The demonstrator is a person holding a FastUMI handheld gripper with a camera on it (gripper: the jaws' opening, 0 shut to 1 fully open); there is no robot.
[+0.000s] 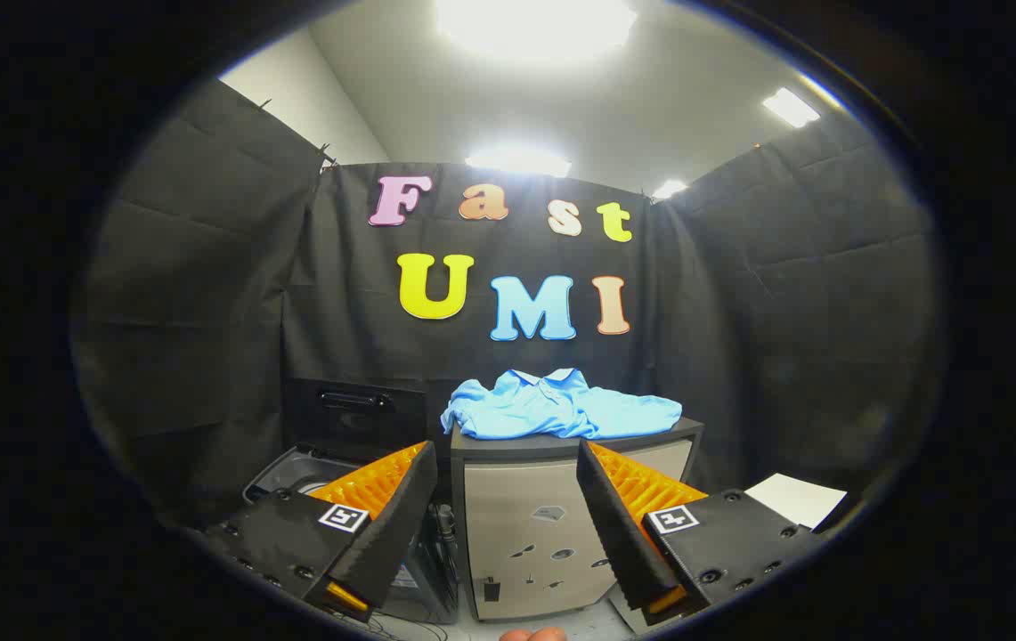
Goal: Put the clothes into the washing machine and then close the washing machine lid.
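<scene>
Two fingers stand spread wide apart at the near end of the gripper (508, 521), with nothing held between them. Through the gap you look straight at the front of a low grey cabinet (534, 534), whose pale face carries a few small dark marks (too small to make out).

On the cabinet's dark top lies the light blue shirt (556, 405), rumpled, collar uppermost toward the back wall, one part hanging slightly over the front left corner. It sits well beyond the fingers and above their tips, touching neither.

Just beside the cabinet, on its left, is the washing machine (298, 472). Its lid (356, 417) is raised and stands upright against the black cloth, a handle showing on its face, and part of the open tub rim peeks out behind the left finger, which covers most of the machine's body.

Off to the right, past the right finger, a white sheet of paper (797, 499) lies flat. Some cables trail on the floor near the base of the machine.
</scene>
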